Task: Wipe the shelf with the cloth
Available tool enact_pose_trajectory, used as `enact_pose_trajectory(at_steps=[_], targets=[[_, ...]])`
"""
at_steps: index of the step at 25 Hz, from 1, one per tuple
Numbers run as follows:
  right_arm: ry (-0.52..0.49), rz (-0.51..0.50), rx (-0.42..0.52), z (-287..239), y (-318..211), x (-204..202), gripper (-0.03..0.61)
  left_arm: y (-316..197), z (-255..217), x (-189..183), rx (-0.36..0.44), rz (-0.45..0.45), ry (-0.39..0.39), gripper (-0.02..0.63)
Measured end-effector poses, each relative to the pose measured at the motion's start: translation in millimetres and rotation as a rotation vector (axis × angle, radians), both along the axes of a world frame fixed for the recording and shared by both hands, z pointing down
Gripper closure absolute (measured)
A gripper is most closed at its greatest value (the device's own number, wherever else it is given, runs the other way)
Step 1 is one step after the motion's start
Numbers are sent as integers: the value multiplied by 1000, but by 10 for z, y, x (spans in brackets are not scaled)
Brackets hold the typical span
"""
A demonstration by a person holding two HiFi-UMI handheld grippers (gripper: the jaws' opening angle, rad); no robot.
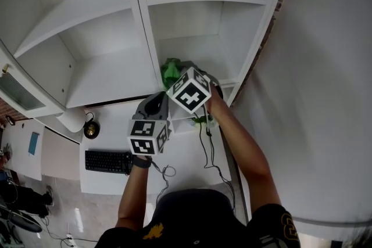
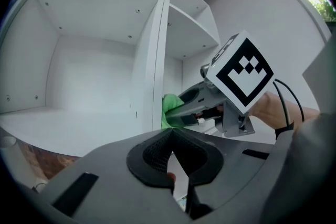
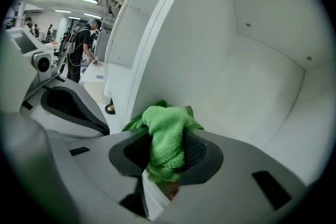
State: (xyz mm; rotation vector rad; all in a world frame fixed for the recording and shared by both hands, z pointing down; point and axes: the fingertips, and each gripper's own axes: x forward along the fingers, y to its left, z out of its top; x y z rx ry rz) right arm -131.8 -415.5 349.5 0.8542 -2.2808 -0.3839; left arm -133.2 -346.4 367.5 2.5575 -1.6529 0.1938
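Pinching a bunched green microfibre cloth (image 3: 166,131) in the right gripper (image 3: 167,159), with the jaws closing on its middle only as far as the wad allows and a soft tuft sticking out past the tips. Lying with its long axis along the jaws, so pointing straight into the shelving and not across it.

Sitting at the near left corner of the right-hand compartment of the tall white laminate shelf unit (image 1: 87,3), just beside the white upright divider panel (image 1: 146,32). In the head view, showing the cloth (image 1: 171,71) right at the foot of that panel, over the white lower shelf board (image 1: 200,55). Not showing in any view whether the cloth is pressing on the board or hovering just off it.

Stretching away to the right and towards the far back wall, the bare board. Judging from that, calling for a sweep rightward and farther in from this corner, with the right gripper, as the one carrying the cloth, by far the nearer to the work.

Hanging lower and nearer the person, the left gripper (image 2: 172,136), outside the shelf front and left of the right one, with its jaws meeting at the tips and gripping nothing. Looking from there across at the right gripper's side and the green tuft poking out beside the divider.
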Motion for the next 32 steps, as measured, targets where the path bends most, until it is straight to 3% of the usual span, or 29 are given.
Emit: enact_pose_trajectory(at_steps=[6,32], targets=[[13,17,-63,54,-34,-6,460,-95,64,51,-13,9,-5,597],[11,61,-78,67,-136,339,462,-252,102,346,-32,66,-36,597]])
